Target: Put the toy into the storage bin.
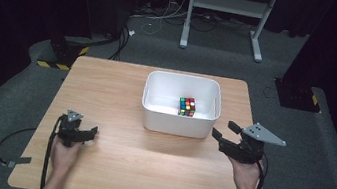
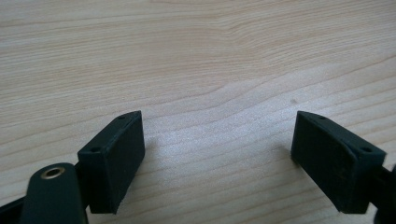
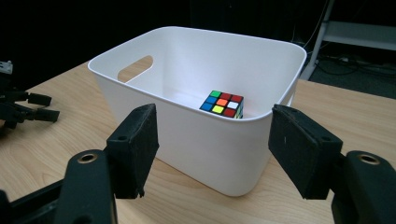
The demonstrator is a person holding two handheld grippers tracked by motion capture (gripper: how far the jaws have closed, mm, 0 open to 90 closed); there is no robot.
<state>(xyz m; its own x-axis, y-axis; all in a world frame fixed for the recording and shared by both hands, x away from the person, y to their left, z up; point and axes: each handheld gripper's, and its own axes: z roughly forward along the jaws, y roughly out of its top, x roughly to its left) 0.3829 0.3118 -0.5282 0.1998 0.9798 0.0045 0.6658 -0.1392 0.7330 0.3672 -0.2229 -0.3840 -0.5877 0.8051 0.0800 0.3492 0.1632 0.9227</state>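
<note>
Here both claws (left [image 2: 219,154], right [image 3: 212,149]) gape wide, seemingly holding nothing.

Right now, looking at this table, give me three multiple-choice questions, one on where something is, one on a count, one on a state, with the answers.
1. Where is the multicoloured puzzle cube?
A. inside the white plastic bin
B. on the light wooden table left of the bin
C. between the right gripper's jaws

2. How many cubes lie in the bin?
A. none
B. one
C. three

3. How does the left gripper stand?
A. shut on the cube
B. open above the bin
C. open, low over bare wood

Answers:
1. A, the cube sits on the bin's floor in the high view.
2. B, a single cube shows there.
3. C, its jaws stand wide apart with only wood grain between them; the right gripper is open too, facing the bin's wall.
</note>
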